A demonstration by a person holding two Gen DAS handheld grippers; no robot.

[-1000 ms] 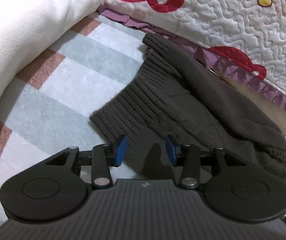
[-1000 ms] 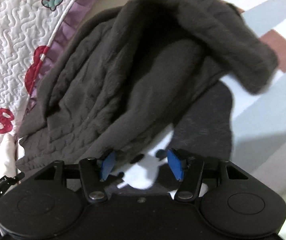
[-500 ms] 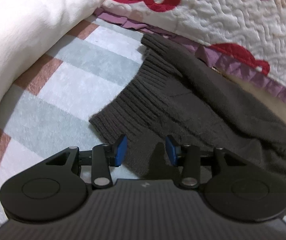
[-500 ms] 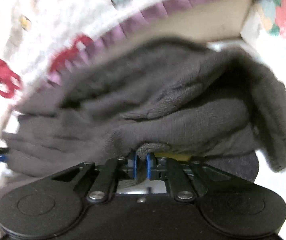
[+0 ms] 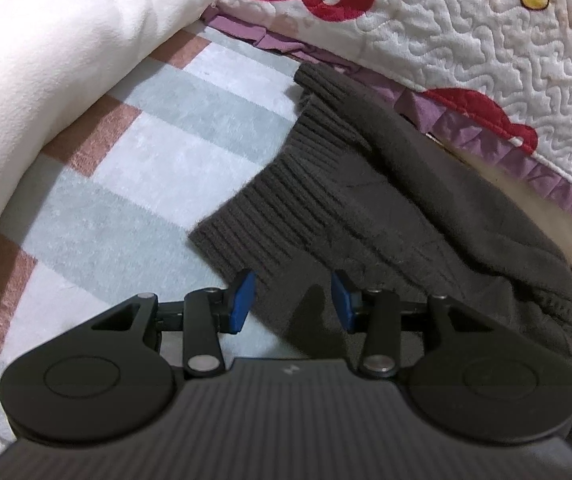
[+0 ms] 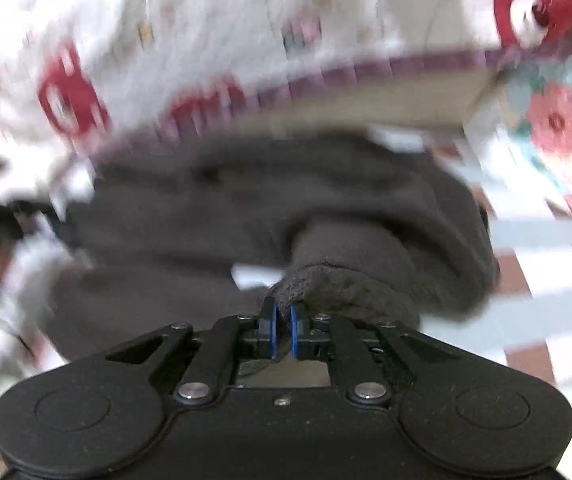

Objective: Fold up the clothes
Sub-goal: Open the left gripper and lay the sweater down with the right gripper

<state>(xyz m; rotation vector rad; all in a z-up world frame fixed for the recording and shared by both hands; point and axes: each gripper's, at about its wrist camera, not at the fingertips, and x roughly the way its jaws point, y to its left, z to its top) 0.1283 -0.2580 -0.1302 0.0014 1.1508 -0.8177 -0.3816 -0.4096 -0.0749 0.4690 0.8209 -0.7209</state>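
Left wrist view: we see the left gripper (image 5: 292, 300) with its jaws apart, poised over the near edge of a dark brown knit sweater (image 5: 386, 216). The sweater lies on a bed sheet (image 5: 146, 168) checked in pale blue, white and brown. Its ribbed hem (image 5: 270, 204) faces the sheet's open area, and the blue pads (image 5: 242, 300) stand to either side of the hem's near corner; we cannot tell whether they touch it. A white pillow (image 5: 46, 52) fills the upper left. A quilt (image 5: 466, 32) with red figures and a purple frill runs along the far side, touching the sweater's far edge.

Right wrist view: the picture is blurred by motion. We see the right gripper (image 6: 282, 330) with its jaws together, clamped on a fold of the sweater (image 6: 246, 216), which bunches up just beyond the pads. The quilt (image 6: 206, 40) crosses the top; a floral cloth (image 6: 558, 120) lies at right, and the checked sheet (image 6: 546, 280) shows below it.
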